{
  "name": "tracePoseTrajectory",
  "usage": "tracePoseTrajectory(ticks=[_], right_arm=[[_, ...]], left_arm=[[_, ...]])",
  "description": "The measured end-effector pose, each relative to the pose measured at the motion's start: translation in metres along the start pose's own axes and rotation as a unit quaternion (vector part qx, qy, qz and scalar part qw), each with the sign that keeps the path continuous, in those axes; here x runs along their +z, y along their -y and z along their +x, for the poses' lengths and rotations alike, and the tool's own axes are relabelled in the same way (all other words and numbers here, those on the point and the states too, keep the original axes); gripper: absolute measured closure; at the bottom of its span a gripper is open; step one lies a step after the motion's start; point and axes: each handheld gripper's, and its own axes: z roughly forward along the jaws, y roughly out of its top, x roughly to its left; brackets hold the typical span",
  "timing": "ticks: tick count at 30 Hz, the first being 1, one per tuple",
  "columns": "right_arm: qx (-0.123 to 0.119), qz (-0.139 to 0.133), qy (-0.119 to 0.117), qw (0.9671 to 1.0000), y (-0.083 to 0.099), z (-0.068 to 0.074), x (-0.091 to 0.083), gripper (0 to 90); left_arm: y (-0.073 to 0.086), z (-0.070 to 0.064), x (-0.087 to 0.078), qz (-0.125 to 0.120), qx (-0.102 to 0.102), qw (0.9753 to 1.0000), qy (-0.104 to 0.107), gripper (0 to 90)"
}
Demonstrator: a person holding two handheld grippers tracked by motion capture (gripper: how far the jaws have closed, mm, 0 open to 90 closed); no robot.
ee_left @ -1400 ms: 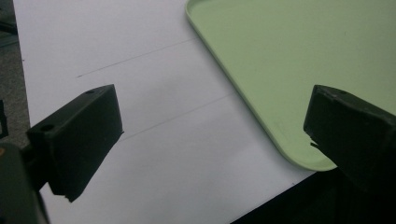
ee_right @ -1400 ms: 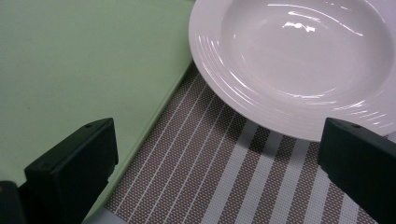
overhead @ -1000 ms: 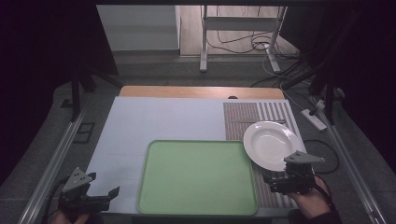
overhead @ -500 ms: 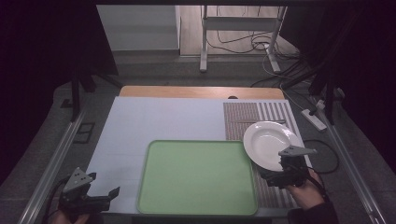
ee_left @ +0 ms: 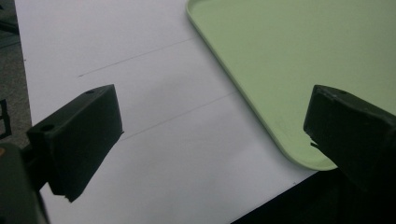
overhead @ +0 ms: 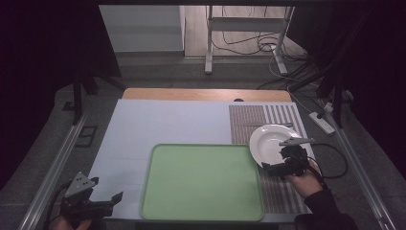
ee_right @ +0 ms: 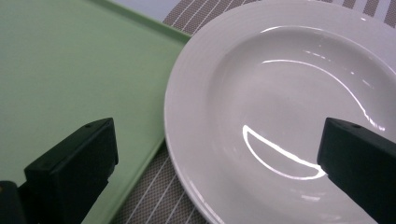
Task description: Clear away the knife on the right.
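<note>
Bare green tray (overhead: pixel 201 182) beside white plate (overhead: pixel 270 141)

The right gripper (overhead: pixel 276 165) moved up from the near right corner of the table toward the round white ceramic plate (overhead: pixel 270 142), ending at its near edge with its jaws spread wide. The person's right hand (overhead: pixel 301 178) and dark sleeve (overhead: pixel 330 206) followed it farther over the striped mat (overhead: pixel 282 194).

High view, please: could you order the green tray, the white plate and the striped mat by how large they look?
1. green tray
2. striped mat, partly covered by the plate, so unsure
3. white plate
</note>
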Motion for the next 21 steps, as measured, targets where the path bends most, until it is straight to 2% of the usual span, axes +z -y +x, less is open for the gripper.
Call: tracePoseTrajectory(ticks=[8,17,21], right_arm=[[0.018,0.009,-0.006,0.9998,-0.013,-0.008,0.016,0.0],[0.013,0.017,0.004,0.9998,-0.031,-0.019,0.037,0.0],[0.019,0.023,0.008,0.9995,-0.039,-0.025,0.047,0.0]], left_arm=[[0.000,0.000,0.000,0.000,0.000,1.0000,0.000,4.2],[0.000,0.000,0.000,0.000,-0.001,1.0000,0.000,4.2],[0.000,0.000,0.000,0.000,-0.001,1.0000,0.001,4.3]])
